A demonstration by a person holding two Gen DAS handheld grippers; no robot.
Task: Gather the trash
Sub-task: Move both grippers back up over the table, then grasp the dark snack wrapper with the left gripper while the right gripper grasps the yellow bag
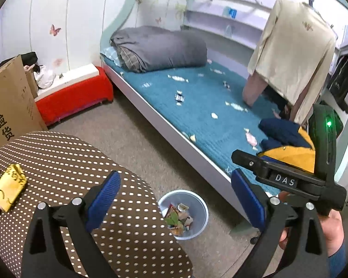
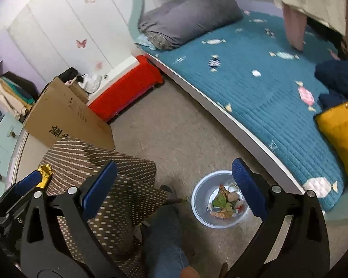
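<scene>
Bin (image 1: 183,215) on floor already held wrappers. Yellow wrapper (image 1: 9,186) remained on dotted table (image 1: 81,157), far left. Left gripper (image 1: 174,201) and right gripper (image 2: 174,190) both gaped wide, empty.

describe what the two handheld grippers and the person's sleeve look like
Both grippers, left and right, have black angular frames with silver pivot bolts and ribbed blue finger pads. The right gripper's body carries white "DAS" lettering and a green light. The person's sleeve is blue knit.

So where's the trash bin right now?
The trash bin sits on the floor between the polka-dot table and the bed, low in both views, with wrappers inside.
</scene>
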